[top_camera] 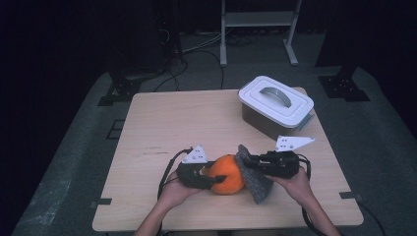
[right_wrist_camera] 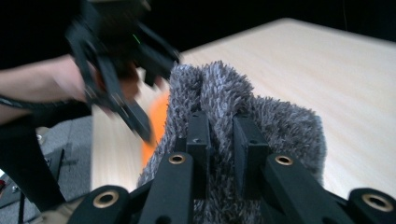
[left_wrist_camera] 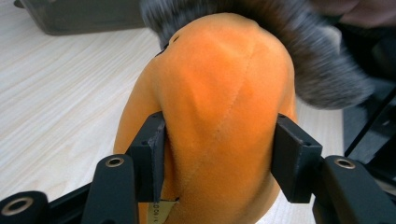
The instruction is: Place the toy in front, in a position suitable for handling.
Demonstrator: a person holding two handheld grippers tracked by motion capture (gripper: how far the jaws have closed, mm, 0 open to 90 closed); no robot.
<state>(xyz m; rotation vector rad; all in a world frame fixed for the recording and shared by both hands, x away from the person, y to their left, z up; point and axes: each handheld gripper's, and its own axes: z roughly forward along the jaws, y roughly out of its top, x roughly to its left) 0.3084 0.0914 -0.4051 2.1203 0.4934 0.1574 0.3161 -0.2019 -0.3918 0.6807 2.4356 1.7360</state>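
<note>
**Orange body to your left, grey fur to your right: the pull runs along the line between your two hands**

You have the soft orange plush toy [top_camera: 227,173] near the front edge of the pale wooden tabletop [top_camera: 196,118], a little right of centre, held between both hands. Your left gripper [top_camera: 209,178] comes in from the left and its jaws stand part-way apart with the pads [left_wrist_camera: 152,156] pressed into the velvety orange body on either side; the fabric bulges out past them, so that is a firm squeeze on the toy. Your right gripper [top_camera: 248,164] comes in from the right with its jaws nearly together, pinching a fold of the shaggy grey fur piece [top_camera: 255,179] that sits at the right end of the toy; in the right gripper view the fur [right_wrist_camera: 243,116] stands up in a ridge between the pads.

The relation that matters is this: the toy lies with its long axis left to right, orange body on the left, grey fur on the right, and the two grippers face each other along that same axis. Whether the grey piece is sewn on or only draped over the orange end, I cannot tell. Any tug apart should probably follow that line, your right hand going right while the left holds steady.

The grey lidded plastic box [top_camera: 275,105] stands well apart at the far right, closer to your right hand
</note>
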